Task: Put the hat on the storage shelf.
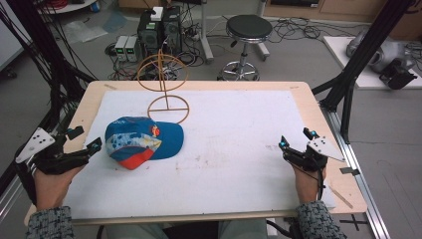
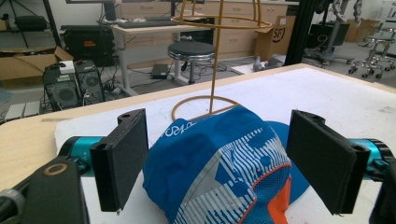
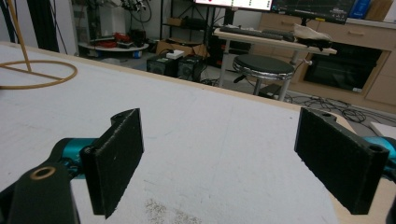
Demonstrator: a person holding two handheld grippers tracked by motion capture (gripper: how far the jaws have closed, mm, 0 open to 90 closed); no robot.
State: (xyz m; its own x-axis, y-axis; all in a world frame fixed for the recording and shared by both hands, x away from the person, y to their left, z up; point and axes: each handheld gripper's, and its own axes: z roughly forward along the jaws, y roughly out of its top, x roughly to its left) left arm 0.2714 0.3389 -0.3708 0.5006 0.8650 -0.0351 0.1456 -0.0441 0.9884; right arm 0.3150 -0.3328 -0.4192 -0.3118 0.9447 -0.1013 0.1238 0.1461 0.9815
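Note:
A blue cap [image 1: 143, 142] with white pattern and an orange brim edge lies on the white mat at the left. Behind it stands a wire hat stand [image 1: 164, 83] with a ring base and a hoop top. My left gripper [image 1: 84, 140] is open just left of the cap, jaws pointing at it. In the left gripper view the cap [image 2: 219, 172] lies right between and beyond the spread jaws, with the stand [image 2: 212, 70] behind. My right gripper [image 1: 296, 139] rests open at the right side of the mat, nothing between its jaws.
The white mat [image 1: 239, 149] covers a wooden table [image 1: 313, 99]. A black stool [image 1: 247, 30] and computer cases [image 1: 159, 27] stand on the floor beyond the far edge. Black frame posts [image 1: 348, 89] rise at the right.

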